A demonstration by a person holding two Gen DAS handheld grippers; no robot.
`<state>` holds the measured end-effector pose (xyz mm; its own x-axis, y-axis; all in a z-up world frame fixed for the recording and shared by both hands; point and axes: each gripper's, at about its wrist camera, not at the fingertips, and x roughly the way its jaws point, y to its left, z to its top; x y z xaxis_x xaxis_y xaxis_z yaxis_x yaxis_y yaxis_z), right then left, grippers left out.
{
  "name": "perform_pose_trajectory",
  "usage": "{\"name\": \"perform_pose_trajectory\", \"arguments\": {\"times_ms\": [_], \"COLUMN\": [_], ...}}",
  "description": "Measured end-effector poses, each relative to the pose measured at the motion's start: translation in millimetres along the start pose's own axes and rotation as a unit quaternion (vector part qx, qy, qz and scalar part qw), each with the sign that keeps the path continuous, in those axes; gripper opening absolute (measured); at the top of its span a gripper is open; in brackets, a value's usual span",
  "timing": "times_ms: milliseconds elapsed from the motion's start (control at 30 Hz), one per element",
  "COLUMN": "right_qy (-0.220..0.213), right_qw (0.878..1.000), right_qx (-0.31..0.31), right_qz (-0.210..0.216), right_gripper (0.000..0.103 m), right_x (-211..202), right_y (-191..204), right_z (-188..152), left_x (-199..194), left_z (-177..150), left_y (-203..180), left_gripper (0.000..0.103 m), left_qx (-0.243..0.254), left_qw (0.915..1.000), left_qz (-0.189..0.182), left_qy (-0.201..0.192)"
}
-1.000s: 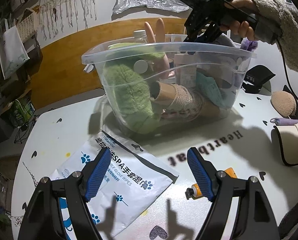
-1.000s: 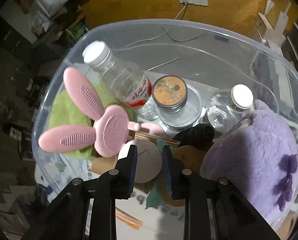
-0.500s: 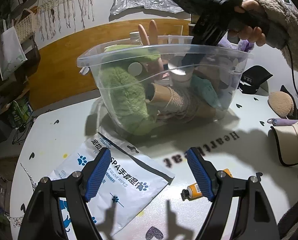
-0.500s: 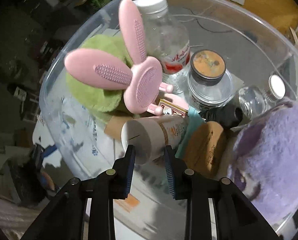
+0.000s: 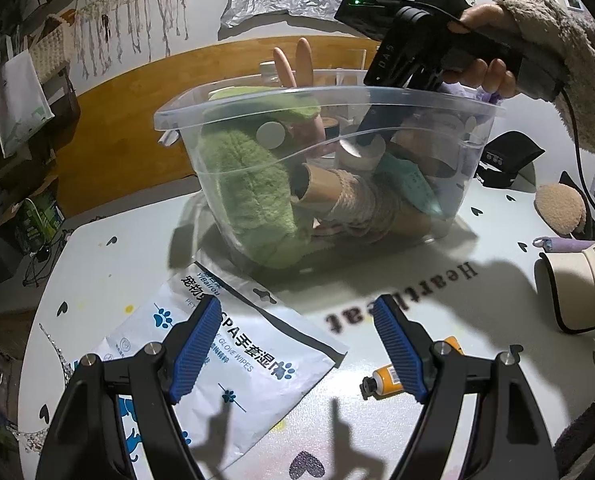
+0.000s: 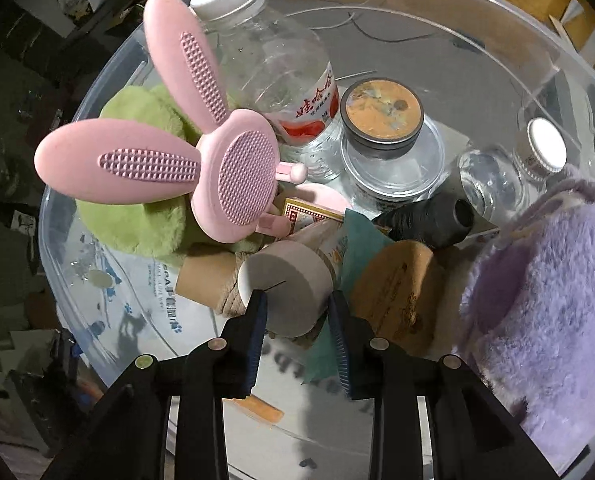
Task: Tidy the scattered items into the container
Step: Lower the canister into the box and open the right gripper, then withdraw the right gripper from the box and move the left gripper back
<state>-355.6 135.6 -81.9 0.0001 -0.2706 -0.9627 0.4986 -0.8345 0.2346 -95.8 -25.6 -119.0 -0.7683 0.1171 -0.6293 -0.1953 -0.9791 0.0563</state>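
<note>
White table (image 5: 497,420), printed with small hearts, carries a clear plastic container (image 5: 377,94) near its middle. Container is well filled: green plush (image 5: 249,184) at one end, purple plush (image 6: 545,292) at the other, a pink rabbit-eared brush (image 6: 201,160) standing above the rim, a water bottle (image 6: 273,68), a cork-lidded glass jar (image 6: 385,120), and a rope-wrapped cardboard tube (image 5: 349,196) along the bottom.

Right gripper (image 6: 297,316), held by a hand (image 5: 493,68) in a woolly sleeve, reaches down inside the container. Its jaws stand narrowly apart, one on each side of a white-capped tube (image 6: 289,284) that lies on the heap; contact on both sides appears made, though firmness of hold cannot be confirmed.

Left gripper (image 5: 297,344) hangs over the table in front of the container, jaws wide apart, holding nothing. Outside the container: a wet-wipes packet (image 5: 233,360) under the left finger, a cream visor cap (image 5: 577,284) at the table edge, and a small orange tube (image 5: 381,380) beside the right finger.
</note>
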Motion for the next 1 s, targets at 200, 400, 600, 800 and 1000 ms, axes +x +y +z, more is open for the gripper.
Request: {"name": "perform_pose_trajectory", "arguments": {"times_ms": [200,400,600,800,1000], "right_qy": [-0.005,-0.033,-0.022,-0.063,-0.167], "right_qw": [1.000,0.999,0.999,0.997,0.984], "right_qx": [0.012,0.024,0.011,0.034,0.058], "right_qz": [-0.013,-0.011,-0.040,-0.031,-0.026], "right_gripper": [0.030,0.030,0.030,0.030,0.079], "right_x": [-12.1,-30.3,-10.3,-32.6,-82.1], "right_y": [-4.8,-6.0,2.9,4.4,18.0], "right_z": [-5.6,-6.8,-4.7,-16.3,-47.1], "left_x": [-0.6,-0.7,-3.8,-8.9,-14.1], "left_z": [-0.6,-0.6,4.7,10.5,16.6], "left_y": [0.3,2.4,1.2,0.8,-1.7], "left_gripper": [0.079,0.079,0.079,0.096,0.099], "left_qx": [0.001,-0.003,-0.003,-0.007,-0.007], "left_qw": [1.0000,1.0000,1.0000,0.9998,0.9997], "left_qz": [0.001,0.001,0.000,0.001,-0.001], "left_qy": [0.000,0.001,-0.008,-0.019,-0.021]}}
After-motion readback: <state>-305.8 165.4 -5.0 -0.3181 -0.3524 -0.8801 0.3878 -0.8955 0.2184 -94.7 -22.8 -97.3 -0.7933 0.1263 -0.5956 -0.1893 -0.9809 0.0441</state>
